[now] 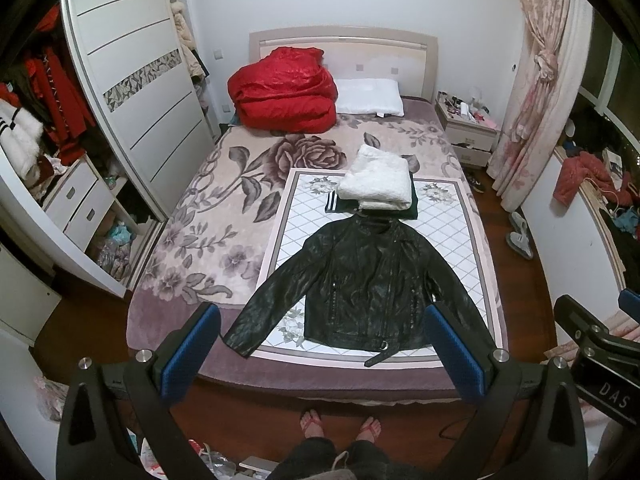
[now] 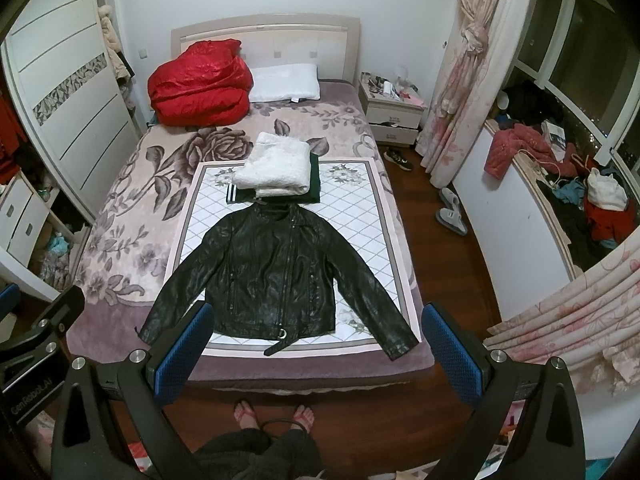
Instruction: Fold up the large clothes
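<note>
On bed's mat [image 1: 460,240], jacket [image 1: 360,276] lies flat w/ sleeves spread, both grippers (left [image 1: 320,350], right [image 2: 318,346]) agape, holding nothing; stiff leather may spring back, & loose belt [image 1: 382,354] could snag.

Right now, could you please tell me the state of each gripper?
Left gripper: open, holding nothing, above the foot of the bed.
Right gripper: open, holding nothing, above the black jacket.

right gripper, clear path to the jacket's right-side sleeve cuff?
Probably yes. The right gripper is open and held above the bed's foot, and the sleeve cuff lies flat on the mat, uncovered, with nothing between them.
</note>
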The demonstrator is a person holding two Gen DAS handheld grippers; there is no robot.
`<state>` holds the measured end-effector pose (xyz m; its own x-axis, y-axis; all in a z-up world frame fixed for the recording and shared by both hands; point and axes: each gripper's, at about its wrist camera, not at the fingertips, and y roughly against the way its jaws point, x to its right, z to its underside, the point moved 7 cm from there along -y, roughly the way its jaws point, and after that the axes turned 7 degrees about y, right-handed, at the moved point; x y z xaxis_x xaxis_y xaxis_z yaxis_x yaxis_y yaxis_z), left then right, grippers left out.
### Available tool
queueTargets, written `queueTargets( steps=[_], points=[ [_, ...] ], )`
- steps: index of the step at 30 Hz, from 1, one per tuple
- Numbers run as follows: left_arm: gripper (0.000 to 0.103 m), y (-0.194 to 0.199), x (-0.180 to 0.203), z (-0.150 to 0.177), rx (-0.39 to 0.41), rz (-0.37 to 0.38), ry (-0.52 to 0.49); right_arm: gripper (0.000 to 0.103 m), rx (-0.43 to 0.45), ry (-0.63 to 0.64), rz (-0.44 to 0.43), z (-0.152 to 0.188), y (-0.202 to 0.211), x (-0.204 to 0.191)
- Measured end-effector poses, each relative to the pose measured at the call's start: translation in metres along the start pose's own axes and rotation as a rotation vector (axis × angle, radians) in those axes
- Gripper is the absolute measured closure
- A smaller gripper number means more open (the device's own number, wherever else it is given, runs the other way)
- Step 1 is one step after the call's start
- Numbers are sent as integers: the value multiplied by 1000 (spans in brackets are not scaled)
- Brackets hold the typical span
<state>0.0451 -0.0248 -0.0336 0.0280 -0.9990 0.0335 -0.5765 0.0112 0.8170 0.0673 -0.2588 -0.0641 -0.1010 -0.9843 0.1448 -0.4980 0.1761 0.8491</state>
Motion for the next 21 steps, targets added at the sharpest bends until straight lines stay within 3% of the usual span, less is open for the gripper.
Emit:
queueTargets(
  steps=[21],
  points=[
    [0, 2, -1, -1, 9, 4, 1, 0, 8, -3, 0, -10, 5, 5]
  ],
)
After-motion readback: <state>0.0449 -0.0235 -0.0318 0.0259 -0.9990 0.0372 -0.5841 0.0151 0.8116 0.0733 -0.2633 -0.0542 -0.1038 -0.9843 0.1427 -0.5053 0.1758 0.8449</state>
